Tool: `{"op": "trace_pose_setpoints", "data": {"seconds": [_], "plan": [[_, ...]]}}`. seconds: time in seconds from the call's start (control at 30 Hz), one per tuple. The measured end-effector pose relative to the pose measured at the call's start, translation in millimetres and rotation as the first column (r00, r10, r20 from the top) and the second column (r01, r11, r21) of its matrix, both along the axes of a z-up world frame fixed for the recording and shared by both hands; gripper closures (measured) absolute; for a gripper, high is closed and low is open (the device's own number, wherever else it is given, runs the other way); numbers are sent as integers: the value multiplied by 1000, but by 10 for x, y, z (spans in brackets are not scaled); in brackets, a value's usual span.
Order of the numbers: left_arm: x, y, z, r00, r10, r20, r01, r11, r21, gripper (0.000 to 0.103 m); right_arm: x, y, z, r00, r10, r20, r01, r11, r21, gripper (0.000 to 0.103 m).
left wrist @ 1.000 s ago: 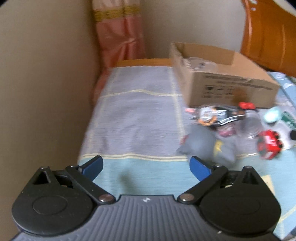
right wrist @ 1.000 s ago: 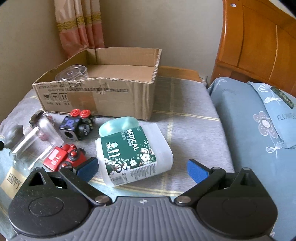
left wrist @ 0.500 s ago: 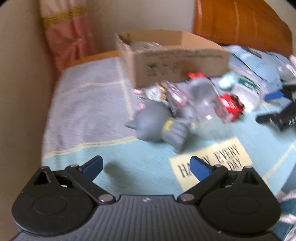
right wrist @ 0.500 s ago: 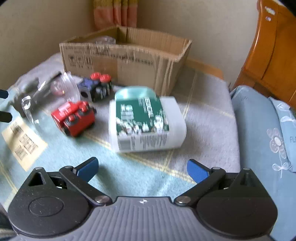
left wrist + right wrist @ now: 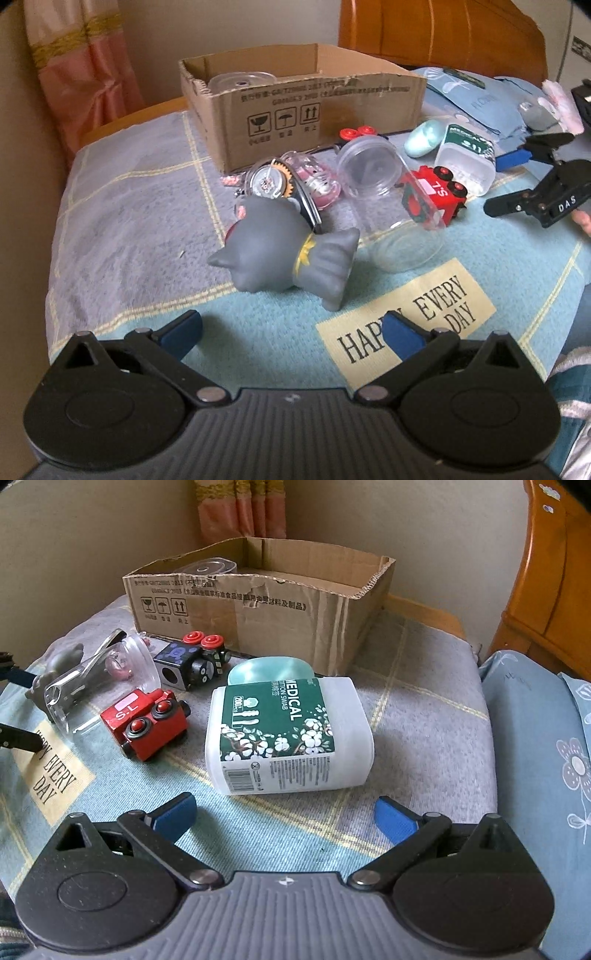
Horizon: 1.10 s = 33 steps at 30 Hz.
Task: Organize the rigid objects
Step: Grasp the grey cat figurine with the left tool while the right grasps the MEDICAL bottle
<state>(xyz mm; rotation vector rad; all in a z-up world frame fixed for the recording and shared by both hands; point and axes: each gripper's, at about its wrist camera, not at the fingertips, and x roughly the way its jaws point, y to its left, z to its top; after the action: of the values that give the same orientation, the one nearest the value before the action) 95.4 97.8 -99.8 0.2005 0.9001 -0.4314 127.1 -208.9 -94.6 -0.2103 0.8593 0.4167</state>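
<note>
My left gripper (image 5: 291, 332) is open and empty, just in front of a grey cat toy (image 5: 284, 254) lying on its side. Behind the cat lie a clear jar (image 5: 391, 199), a red toy truck (image 5: 436, 194) and a watch-like item (image 5: 269, 181). My right gripper (image 5: 284, 818) is open and empty, just in front of a white cotton swab box (image 5: 288, 734) lying flat. To its left are the red truck (image 5: 147, 723), a black cube toy (image 5: 192, 662) and the clear jar (image 5: 99, 683). A cardboard box (image 5: 258, 598) stands behind, holding a clear lid (image 5: 207, 568).
A mint oval case (image 5: 269, 668) lies behind the swab box. The objects rest on a checked blanket (image 5: 140, 206) with a "HAPPY EVERY DAY" label (image 5: 406, 317). A wall is at left, a wooden headboard (image 5: 554, 572) and blue pillow (image 5: 546, 738) at right.
My left gripper swung right from the bare blanket toward the cat toy and closer to it. My right gripper shifted and now faces the swab box squarely. Both stayed open.
</note>
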Motion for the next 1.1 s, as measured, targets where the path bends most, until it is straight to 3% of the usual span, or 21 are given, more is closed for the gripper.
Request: {"op": "trace_pose_setpoints", "data": {"seconds": [0.23, 0.47, 0.8, 1.1], "plan": [[82, -15, -1, 999, -38, 5, 38, 999, -1, 0, 119, 41, 17, 1000, 14, -19, -14, 1000, -6, 0], [164, -31, -15, 998, -63, 14, 63, 998, -4, 0, 204, 66, -14, 1000, 3, 18, -4, 1000, 12, 0], [291, -88, -5, 995, -95, -24, 95, 995, 16, 0, 544, 206, 109, 982, 61, -181, -77, 993, -84, 0], [381, -121, 28, 992, -112, -66, 115, 992, 44, 0, 653, 257, 139, 967, 84, -240, -114, 987, -112, 0]]}}
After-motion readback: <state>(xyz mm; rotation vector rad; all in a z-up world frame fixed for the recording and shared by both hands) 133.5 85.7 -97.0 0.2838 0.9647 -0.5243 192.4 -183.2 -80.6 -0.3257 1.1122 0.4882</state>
